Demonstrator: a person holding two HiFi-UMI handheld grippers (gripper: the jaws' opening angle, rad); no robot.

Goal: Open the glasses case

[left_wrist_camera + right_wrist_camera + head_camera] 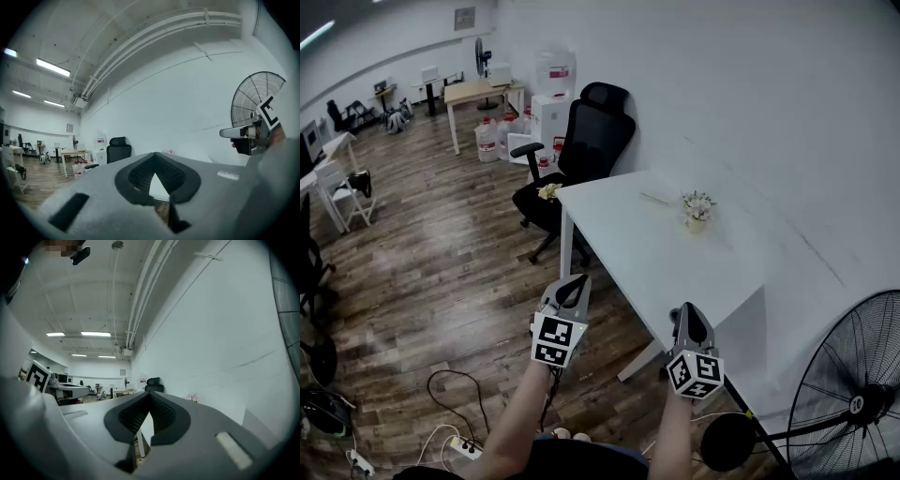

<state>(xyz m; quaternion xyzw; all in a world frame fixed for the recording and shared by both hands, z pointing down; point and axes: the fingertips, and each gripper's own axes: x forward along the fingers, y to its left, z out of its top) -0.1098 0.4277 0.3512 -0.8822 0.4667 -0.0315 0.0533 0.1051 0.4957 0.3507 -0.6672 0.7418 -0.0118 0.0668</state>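
I am holding the left gripper point(573, 284) and right gripper point(689, 315), jaws together and empty, eyeing the likely glasses case point(656, 197) just beside the flower pot point(697, 213): probably light, rigid, slick, best pinched at its lid edge.

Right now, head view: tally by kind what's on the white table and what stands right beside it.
flower pot: 1
flat pale item, possibly the glasses case, too small to tell: 1
black office chair: 1
floor fan: 1
Total: 4
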